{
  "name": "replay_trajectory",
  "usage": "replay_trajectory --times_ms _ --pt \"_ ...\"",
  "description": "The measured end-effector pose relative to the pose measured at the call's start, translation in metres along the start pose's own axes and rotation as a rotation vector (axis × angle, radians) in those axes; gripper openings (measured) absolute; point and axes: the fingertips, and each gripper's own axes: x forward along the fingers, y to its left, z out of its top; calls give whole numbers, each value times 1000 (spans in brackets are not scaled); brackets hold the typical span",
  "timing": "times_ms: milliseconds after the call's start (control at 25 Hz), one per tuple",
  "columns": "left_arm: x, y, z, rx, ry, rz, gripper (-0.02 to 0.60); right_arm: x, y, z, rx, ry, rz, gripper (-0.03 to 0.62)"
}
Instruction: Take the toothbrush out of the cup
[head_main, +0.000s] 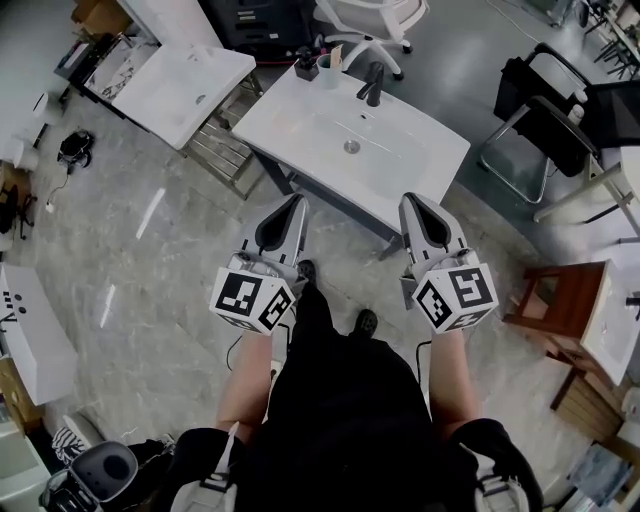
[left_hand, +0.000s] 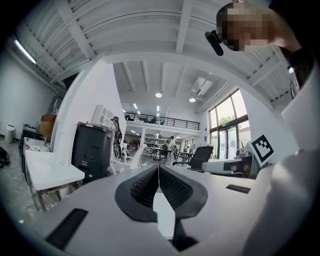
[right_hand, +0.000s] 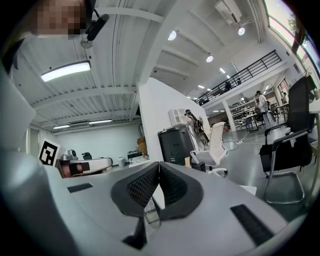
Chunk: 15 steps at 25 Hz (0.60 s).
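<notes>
A pale cup (head_main: 328, 72) with a toothbrush (head_main: 336, 54) standing in it sits at the far left corner of a white washbasin (head_main: 420, 150), next to a dark holder (head_main: 305, 67) and left of the black tap (head_main: 372, 85). Both grippers are held level in front of the basin's near edge, well short of the cup. The left gripper (head_main: 297, 202) is shut with nothing in it, its ribbed pads (left_hand: 145, 186) meeting. The right gripper (head_main: 412, 202) is shut and empty too, its pads (right_hand: 172, 186) pressed together.
A second white basin (head_main: 185, 85) stands at upper left over a metal rack. A black folding chair (head_main: 545, 130) and a wooden stand (head_main: 560, 300) are at right, a white office chair (head_main: 365, 25) behind the basin. The person's shoes (head_main: 365, 322) stand on grey floor.
</notes>
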Motion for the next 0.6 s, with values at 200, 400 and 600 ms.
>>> replay_trajectory --times_ms 200,400,600 --pt "27 41 10 -1 6 -56 20 45 10 9 -10 10 -20 31" --pt "53 83 18 -9 1 -97 20 93 12 17 -28 18 -61 31" --pt "66 123 29 -11 -3 -124 20 136 24 24 -43 16 -84 31"
